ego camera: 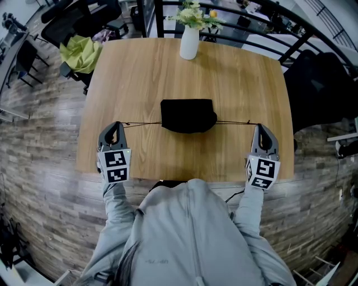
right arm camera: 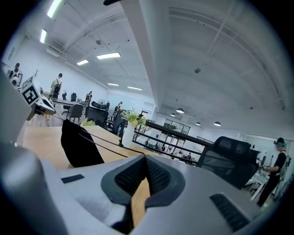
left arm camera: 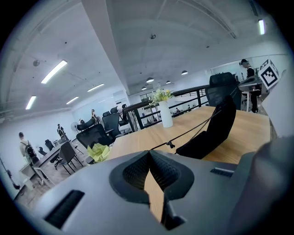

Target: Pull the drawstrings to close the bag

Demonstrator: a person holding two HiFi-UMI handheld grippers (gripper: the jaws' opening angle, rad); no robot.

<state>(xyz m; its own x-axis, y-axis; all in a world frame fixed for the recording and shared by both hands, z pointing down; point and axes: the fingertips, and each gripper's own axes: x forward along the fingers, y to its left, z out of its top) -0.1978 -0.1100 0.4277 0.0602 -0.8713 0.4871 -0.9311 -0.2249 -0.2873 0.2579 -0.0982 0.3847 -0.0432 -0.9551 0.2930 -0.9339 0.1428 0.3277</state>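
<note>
A black bag [ego camera: 188, 115] lies in the middle of a wooden table [ego camera: 240, 72], well apart from both side edges. Its rounded edge faces the person, and the cords leave it from that edge. The left drawstring [ego camera: 142, 124] runs from the bag's near left corner in a taut, almost straight line to the left gripper [ego camera: 118, 126]. That gripper's jaws are clenched together on the end of the cord; the left gripper view shows the tips meeting with the cord running out from between them, and a small knot [left arm camera: 170, 144] sits on the cord just beyond. The right drawstring [ego camera: 238, 122] stretches the same way from the bag's near right corner to the right gripper [ego camera: 259, 128], whose jaws are likewise pinched tight on it. Both grippers sit low over the table's near edge, one toward each corner, with the bag between them and farther in. A white vase [ego camera: 189, 42] with flowers [ego camera: 193, 14] stands at the far edge of the table, behind the bag. A yellow-green cloth [ego camera: 81, 53] lies on a chair off the table's far left corner.
</note>
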